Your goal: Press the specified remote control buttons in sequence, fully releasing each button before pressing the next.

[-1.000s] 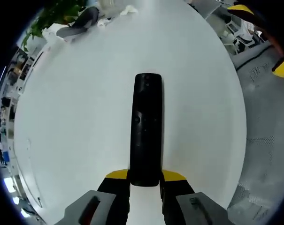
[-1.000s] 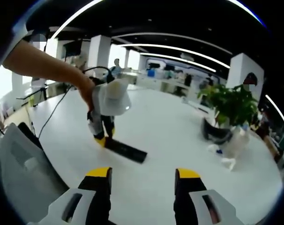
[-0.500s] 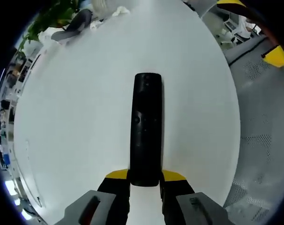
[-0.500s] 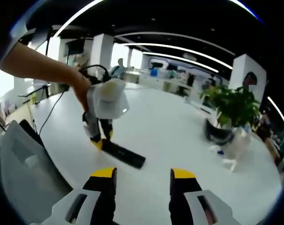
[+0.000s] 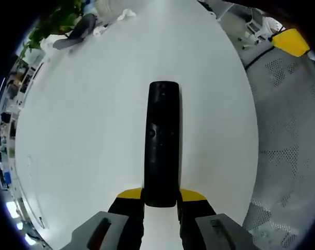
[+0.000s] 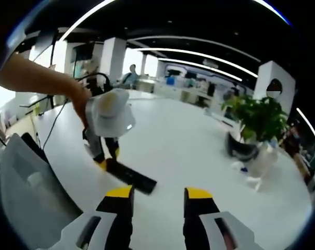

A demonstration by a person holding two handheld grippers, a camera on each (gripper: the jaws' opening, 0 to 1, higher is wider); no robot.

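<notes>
Right gripper [image 6: 159, 195], jaws parted, hovers near the remote [image 6: 131, 177] clamped by the left gripper [image 6: 106, 162].

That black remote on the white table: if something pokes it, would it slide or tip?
The remote lies flat and long, so tipping seems unlikely. The table looks smooth, so it might slide, but the left tool pinches its near end, probably steadying it.

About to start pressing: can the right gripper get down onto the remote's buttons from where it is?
Probably yes. The remote lies face up on the table, held at one end by the left gripper; nothing lies between it and the right gripper.
</notes>
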